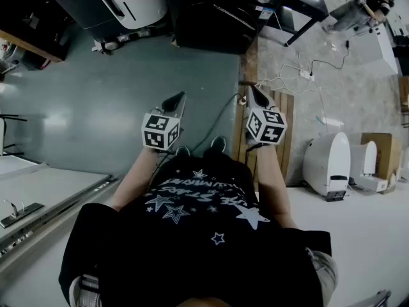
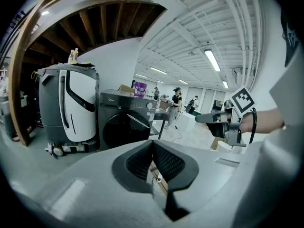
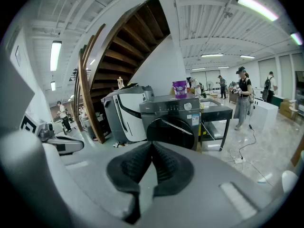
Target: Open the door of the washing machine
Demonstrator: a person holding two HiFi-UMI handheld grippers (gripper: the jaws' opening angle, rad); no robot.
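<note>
The dark washing machine (image 1: 214, 11) stands on the floor several steps ahead, its round door (image 3: 172, 129) closed. The left gripper view shows it too, as the washing machine (image 2: 124, 125), with a knob and a purple cup on top. My left gripper (image 1: 179, 96) and right gripper (image 1: 250, 89) are held side by side at chest height, pointing toward it and far short of it. Both are shut with nothing between the pads: the left gripper (image 2: 152, 143) and right gripper (image 3: 152, 144) each show their tips meeting. The right gripper's marker cube (image 2: 242, 100) shows in the left gripper view.
A white-and-grey wheeled machine (image 1: 131, 2) stands left of the washer. A black table (image 3: 216, 114) stands to its right. Cables and a power strip (image 1: 305, 74) lie on the floor at right, near a white appliance (image 1: 327, 165). A white bench (image 1: 45, 194) is at my left. People stand far off.
</note>
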